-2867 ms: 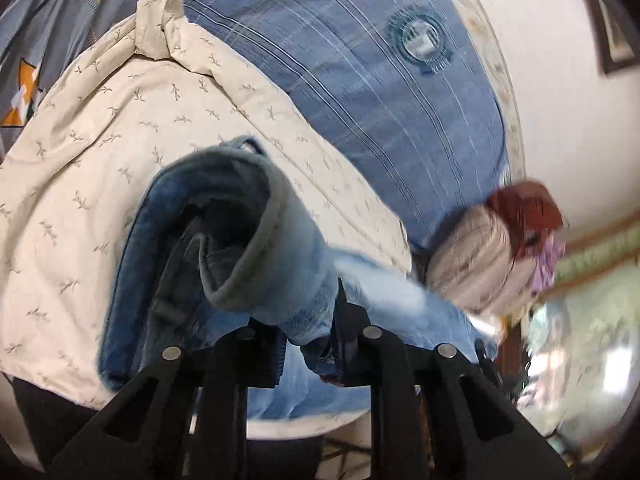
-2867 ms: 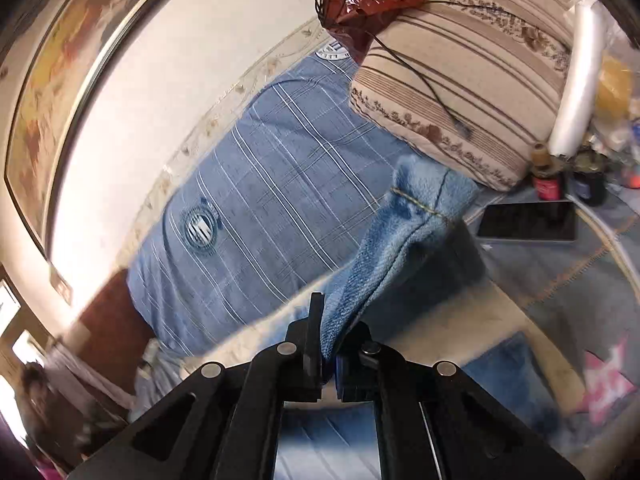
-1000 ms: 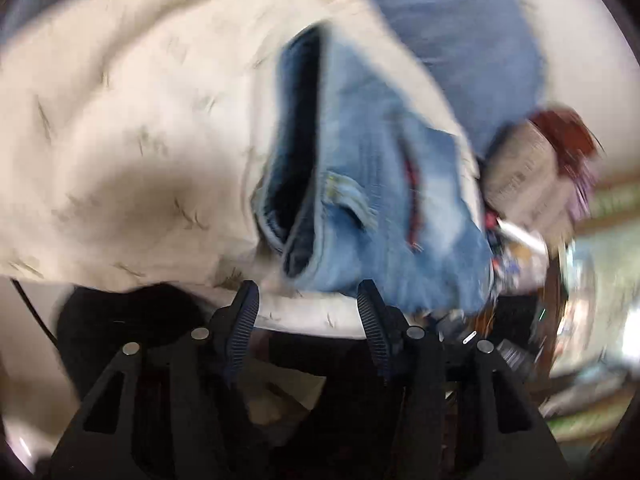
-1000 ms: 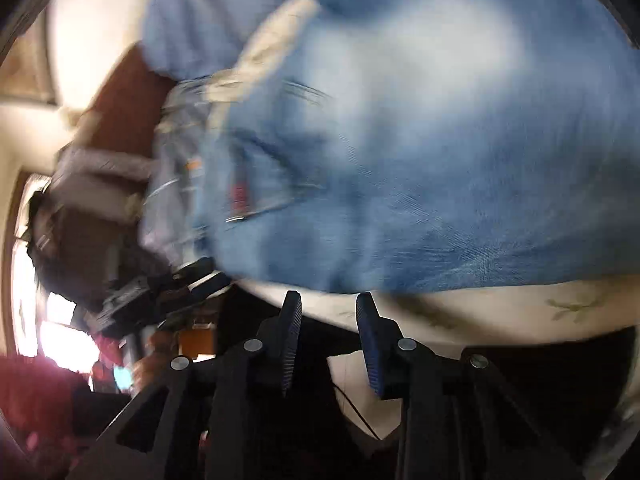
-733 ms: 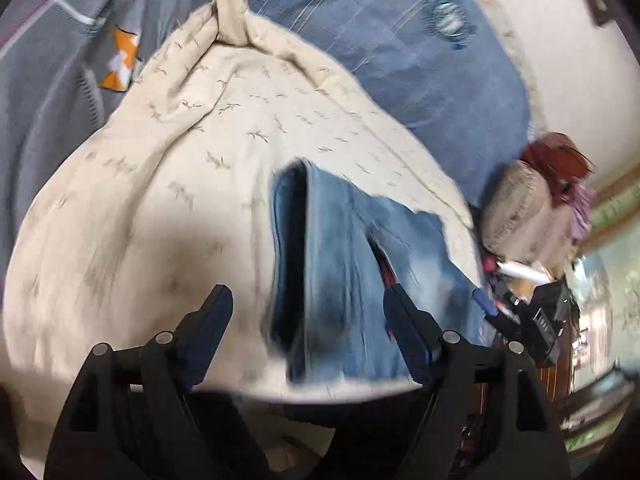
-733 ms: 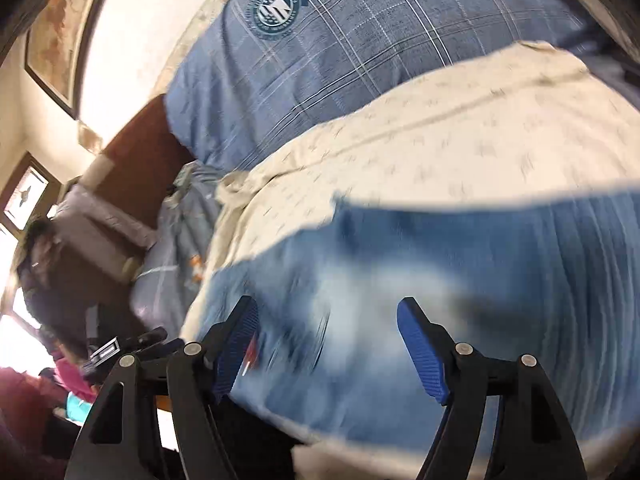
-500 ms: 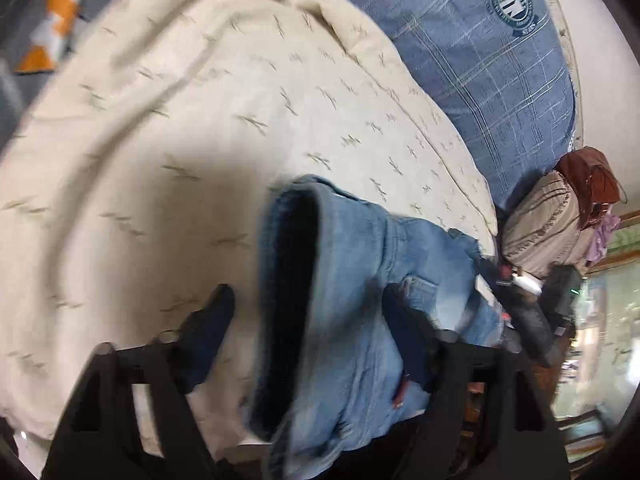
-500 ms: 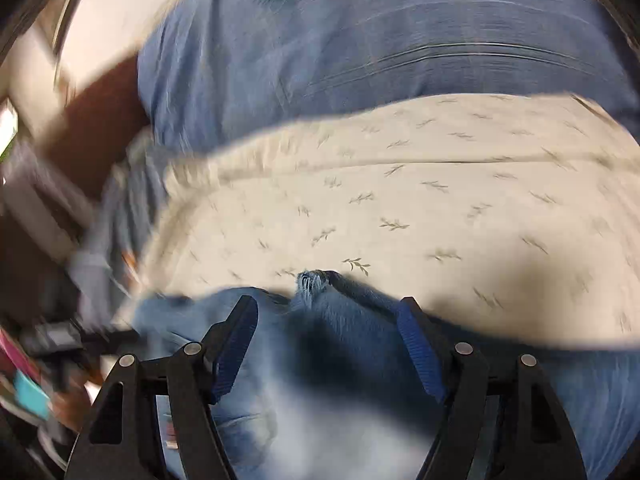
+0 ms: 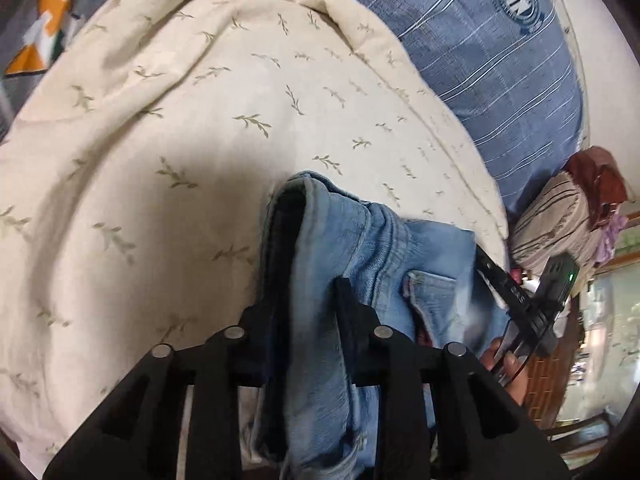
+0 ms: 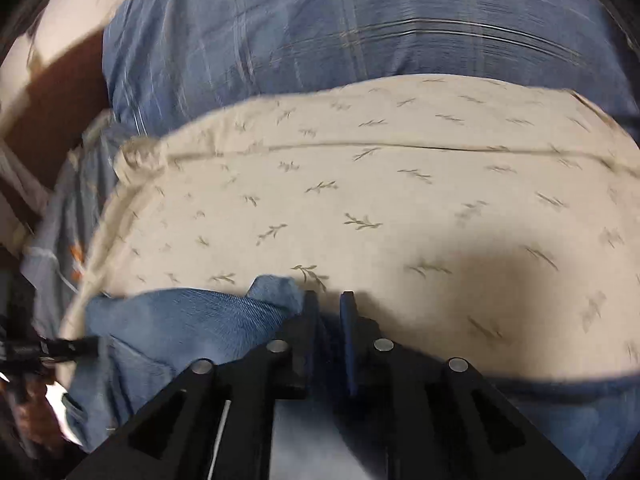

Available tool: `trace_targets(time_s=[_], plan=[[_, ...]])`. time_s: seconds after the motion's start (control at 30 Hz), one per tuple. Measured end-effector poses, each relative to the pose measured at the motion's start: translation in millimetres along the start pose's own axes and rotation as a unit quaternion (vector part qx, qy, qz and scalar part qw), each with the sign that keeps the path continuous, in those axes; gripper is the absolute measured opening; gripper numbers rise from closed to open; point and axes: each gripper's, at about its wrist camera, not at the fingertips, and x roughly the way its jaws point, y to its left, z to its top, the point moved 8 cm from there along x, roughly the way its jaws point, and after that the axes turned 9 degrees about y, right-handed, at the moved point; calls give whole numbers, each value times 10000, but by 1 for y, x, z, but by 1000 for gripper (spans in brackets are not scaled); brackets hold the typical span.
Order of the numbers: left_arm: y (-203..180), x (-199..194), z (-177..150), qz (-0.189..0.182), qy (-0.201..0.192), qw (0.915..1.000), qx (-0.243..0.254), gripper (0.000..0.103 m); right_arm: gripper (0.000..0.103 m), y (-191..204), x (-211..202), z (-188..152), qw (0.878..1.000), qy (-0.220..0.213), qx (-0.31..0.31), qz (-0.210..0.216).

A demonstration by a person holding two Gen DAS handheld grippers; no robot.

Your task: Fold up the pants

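The right wrist view is smeared throughout; the blue plaid cover (image 10: 360, 32) at the top is streaked. At the lower left edge a dark device (image 10: 36, 350) is too blurred to identify. The jeans (image 10: 180, 320) run out of the bottom of the frame, behind the gripper body. In the left wrist view, the jeans' lower part (image 9: 320, 360) is cut off at the bottom edge, and a hand (image 9: 508, 364) at lower right is mostly hidden.
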Motion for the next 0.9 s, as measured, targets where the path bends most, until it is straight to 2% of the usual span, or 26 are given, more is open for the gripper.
trace_targets(time_s=[0.03, 0.07, 0.1, 0.17, 0.2, 0.27, 0.37, 0.43, 0.47, 0.5, 0.53, 0.57, 0.6, 0.67, 0.7, 0.73, 0.83, 0.9], plan=[[0, -7, -3, -17, -51, 10000, 25, 29, 28, -14, -19, -3, 9996, -186, 196, 32], [0, -13, -5, -13, -106, 9999, 61, 36, 35, -37, -43, -8, 9983, -416, 403, -86], [-1, -19, -6, 4, -160, 9998, 91, 49, 38, -58, -66, -12, 9964, -586, 555, -251], [-4, -24, -4, 46, -245, 9996, 100, 62, 48, -118, -108, -24, 9889, -848, 961, -750], [-3, -25, -3, 46, -257, 9996, 95, 63, 49, -147, -125, -30, 9832, -901, 1209, -1030], [-5, -20, 0, 1, -124, 9999, 91, 63, 59, -198, -151, -46, 9735, -864, 1642, -1334], [-11, -5, 2, -55, 29, 10000, -10, 63, 61, -258, -172, -72, 9610, -781, 2121, -1596], [-14, 5, 1, -43, 99, 9999, -35, 63, 64, -277, -172, -79, 9594, -743, 2254, -1522], [-14, 8, 1, 15, 114, 9999, -77, 63, 64, -281, -164, -79, 9620, -728, 2258, -1348], [-15, 11, 2, 76, 112, 9998, -123, 62, 63, -280, -160, -77, 9652, -716, 2184, -1251], [-16, 12, 2, 120, 117, 9997, -176, 61, 48, -273, -154, -74, 9704, -667, 1954, -1256], [-18, 11, 3, 135, 112, 9996, -224, 54, 19, -267, -153, -69, 9722, -580, 1564, -1642], [-22, 8, 3, 93, 90, 9997, -223, 46, 16, -260, -155, -65, 9726, -643, 1327, -1799], [-30, 0, 5, 114, -66, 9999, -103, 46, 12, -259, -174, -59, 9700, -1119, 1353, -1682], [-32, -4, 8, 299, -216, 9993, -43, 46, 10, -266, -180, -58, 9650, -1327, 1571, -1628], [-31, -2, 11, 508, -272, 9983, 0, 46, 1, -280, -178, -60, 9591, -1325, 1812, -1726], [-21, 22, 16, 961, -53, 9953, -50, 45, 0, -320, -144, -76, 9496, -625, 2298, -2041], [-18, 25, 17, 916, -42, 9957, -140, 45, 1, -317, -152, -76, 9497, -879, 2292, -1944]])
